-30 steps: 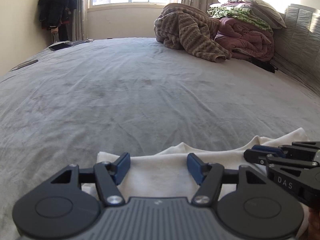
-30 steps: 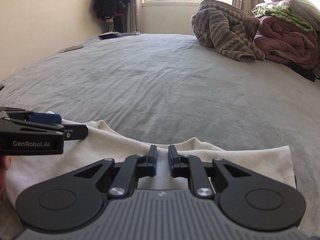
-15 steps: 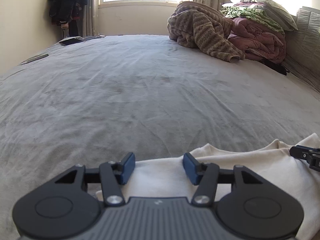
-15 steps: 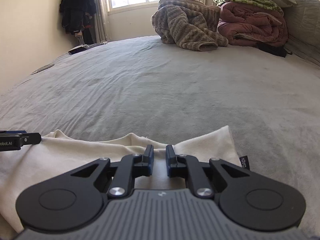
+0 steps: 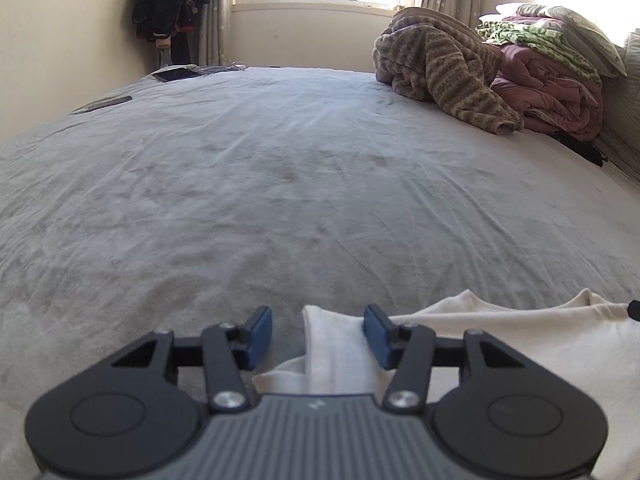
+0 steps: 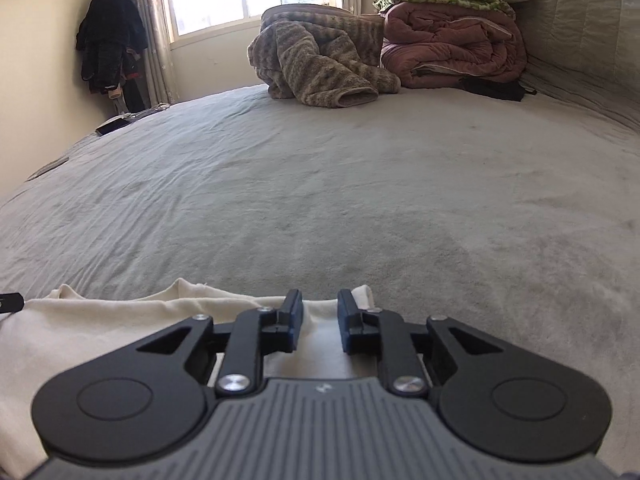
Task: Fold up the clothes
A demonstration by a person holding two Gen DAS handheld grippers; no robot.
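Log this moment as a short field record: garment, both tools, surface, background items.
garment: cream garment lying flat at the near edge of the bed
left tool: left tool open, a folded strip of the cloth between its pads
right tool: right tool partly open over the cloth's right end
surface: grey bedcover, wrinkled
background: brown striped blanket, stacked quilts, dark clothes hanging in the corner
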